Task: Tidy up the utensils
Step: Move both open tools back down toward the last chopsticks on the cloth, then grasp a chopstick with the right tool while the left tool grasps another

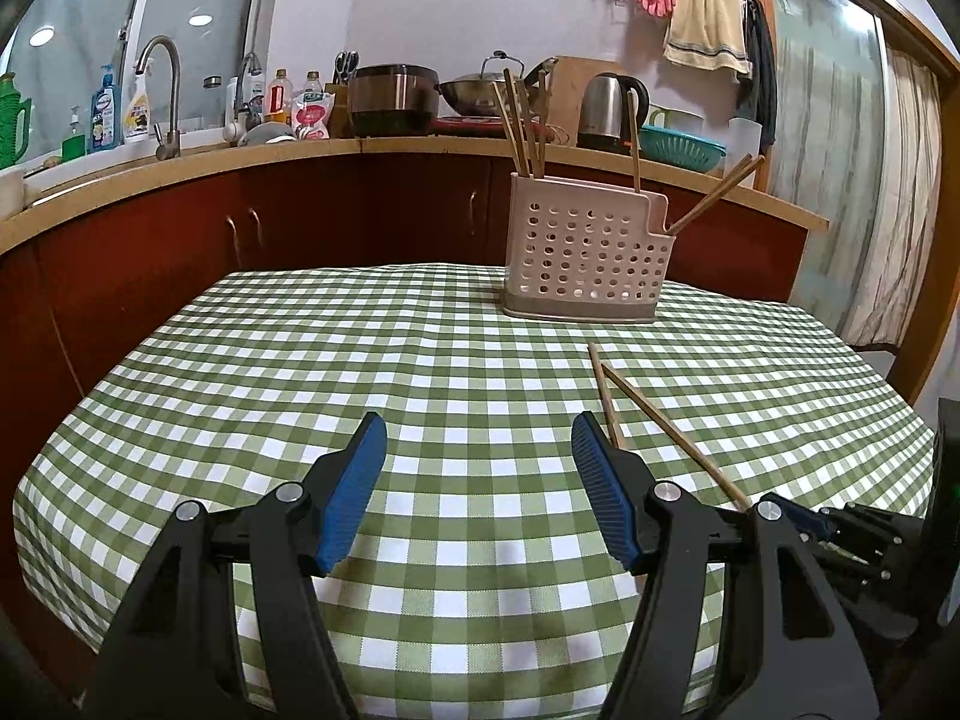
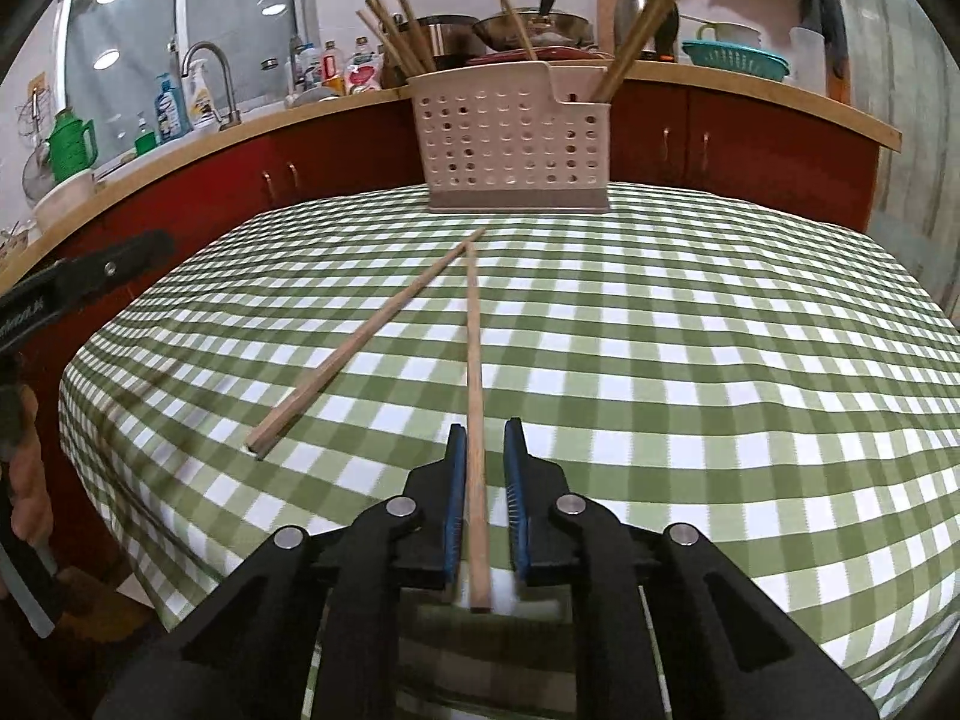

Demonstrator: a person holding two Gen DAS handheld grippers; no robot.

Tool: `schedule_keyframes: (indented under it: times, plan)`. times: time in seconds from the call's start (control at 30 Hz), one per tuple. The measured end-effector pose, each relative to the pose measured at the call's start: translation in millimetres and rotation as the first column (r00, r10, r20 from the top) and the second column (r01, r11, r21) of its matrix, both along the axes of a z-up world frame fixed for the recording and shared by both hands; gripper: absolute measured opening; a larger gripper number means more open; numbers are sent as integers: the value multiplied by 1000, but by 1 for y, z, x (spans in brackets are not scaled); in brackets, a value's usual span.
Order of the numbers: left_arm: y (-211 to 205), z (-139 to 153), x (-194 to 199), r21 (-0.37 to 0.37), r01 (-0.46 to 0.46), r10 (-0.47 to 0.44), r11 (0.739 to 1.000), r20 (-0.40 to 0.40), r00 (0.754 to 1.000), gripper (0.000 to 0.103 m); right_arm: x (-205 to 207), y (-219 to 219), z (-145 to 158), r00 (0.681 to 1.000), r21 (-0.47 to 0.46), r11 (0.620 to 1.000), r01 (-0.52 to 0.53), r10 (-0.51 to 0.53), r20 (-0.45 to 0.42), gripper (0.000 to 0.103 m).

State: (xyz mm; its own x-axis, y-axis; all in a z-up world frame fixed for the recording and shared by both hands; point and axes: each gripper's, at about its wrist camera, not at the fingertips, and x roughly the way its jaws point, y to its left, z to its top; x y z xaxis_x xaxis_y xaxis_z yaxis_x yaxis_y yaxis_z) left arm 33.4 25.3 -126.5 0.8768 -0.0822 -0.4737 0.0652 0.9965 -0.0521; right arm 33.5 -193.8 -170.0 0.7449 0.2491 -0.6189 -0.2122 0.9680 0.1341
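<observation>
A perforated beige utensil holder stands at the far side of the checked table, with several wooden chopsticks upright in it; it also shows in the right wrist view. Two loose chopsticks lie on the cloth. My right gripper straddles one chopstick; its blue pads are narrowly apart with small gaps to the stick. The other chopstick lies to its left, tips almost meeting. My left gripper is wide open and empty above the cloth, left of the loose chopsticks.
The green-and-white checked tablecloth covers the table. Behind it runs a red cabinet counter with a sink tap, bottles, pots, a kettle and a teal basket. The right gripper shows at the left view's lower right.
</observation>
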Motion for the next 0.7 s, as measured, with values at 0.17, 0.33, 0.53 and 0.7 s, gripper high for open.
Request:
schedule_keyframes:
  times: [0.17,0.33,0.53,0.7]
  plan:
    - [-1,-1,0,1,1,-1,1000,-1,1000,62,2,-7,0,1000,0,1000,17,-17,-1,9]
    - [-6,-3,0,3,12,-12,1000,-9,1000,62,3,-16,-1,999,-1,999,46,-46,1,7]
    - [-18,-7,2,13,38,-38,999,-25,999,62,8,-40,-1,994,-5,994,106,-106,16,7]
    - [-32,-13,4,15,67,-66,998,-48,997,62,14,-62,-3,988,6,988,156,-156,22,7]
